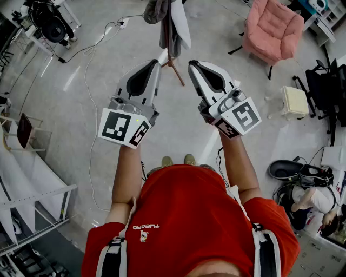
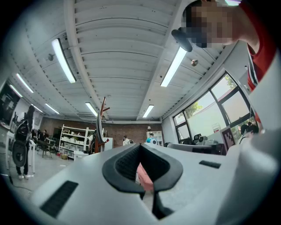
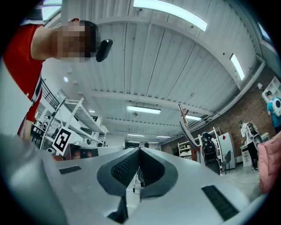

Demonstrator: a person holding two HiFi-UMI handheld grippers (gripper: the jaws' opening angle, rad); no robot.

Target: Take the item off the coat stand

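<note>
The wooden coat stand (image 1: 172, 32) stands on the floor ahead of me, with grey and white garments (image 1: 162, 13) hanging from it. Both grippers are held up side by side, short of the stand and touching nothing. My left gripper (image 1: 157, 64) is shut and empty. My right gripper (image 1: 192, 65) is also shut and empty. In the left gripper view the stand (image 2: 102, 125) is far off, left of the closed tips (image 2: 140, 147), with a grey item draped on it. The right gripper view has the stand (image 3: 189, 127) to the right of its closed tips (image 3: 139, 151).
A pink armchair (image 1: 273, 27) sits at the back right, with a cream stool (image 1: 295, 100) nearer. Cables (image 1: 89, 54) trail over the floor at left. Black equipment (image 1: 48, 24) is at the top left, white railings (image 1: 32, 200) at lower left, a person (image 1: 313, 200) at lower right.
</note>
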